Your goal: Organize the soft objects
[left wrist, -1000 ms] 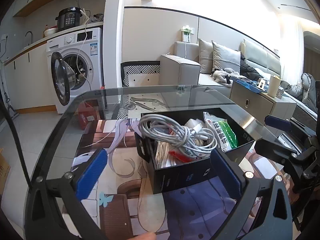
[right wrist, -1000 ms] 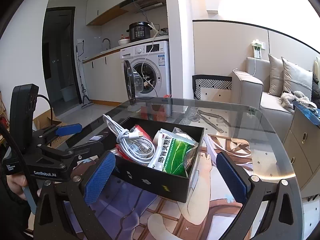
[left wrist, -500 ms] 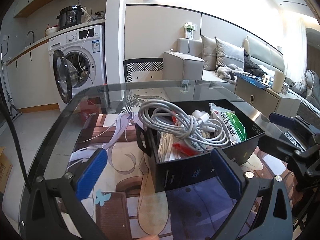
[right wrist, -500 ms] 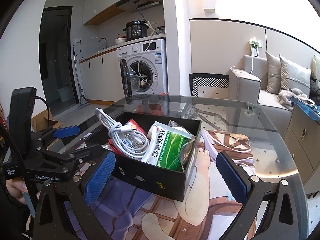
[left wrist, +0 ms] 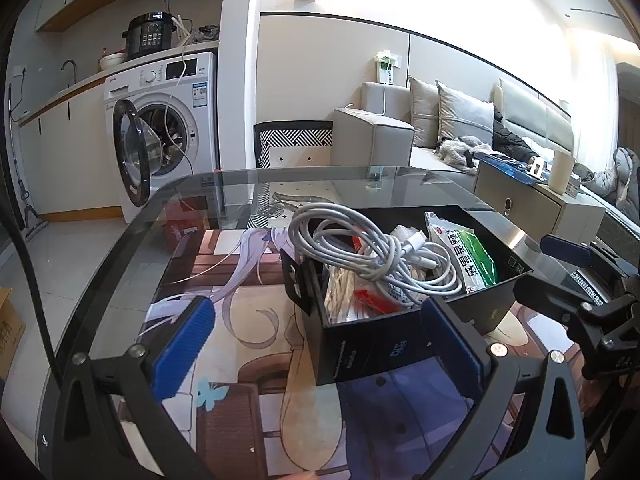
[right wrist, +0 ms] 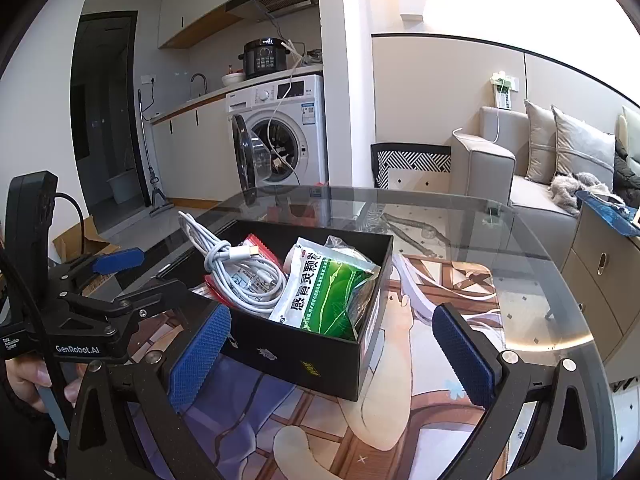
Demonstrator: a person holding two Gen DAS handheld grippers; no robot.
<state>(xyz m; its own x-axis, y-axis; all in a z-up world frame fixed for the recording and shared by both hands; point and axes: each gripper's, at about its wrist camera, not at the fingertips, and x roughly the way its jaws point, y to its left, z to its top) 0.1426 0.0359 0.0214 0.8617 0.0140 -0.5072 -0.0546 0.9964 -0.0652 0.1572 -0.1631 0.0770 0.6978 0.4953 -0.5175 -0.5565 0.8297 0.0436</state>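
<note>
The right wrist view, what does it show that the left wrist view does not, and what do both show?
Only the right wrist view shows a hand holding the left hand-held gripper and a dark doorway. Only the left wrist view shows a paper roll on a cabinet. Both show the black box with the white cable and green packet, and the washing machine.

"GenRobot.AI" was printed in white on the black body of the left gripper (right wrist: 120,258), seen from the right wrist camera. Large Chinese characters reading "感冒灵颗粒" ran down the green-and-white packet (right wrist: 326,292) in the black box (right wrist: 304,356). Smaller print on the box and the washing machine (right wrist: 288,128) stayed illegible.
</note>
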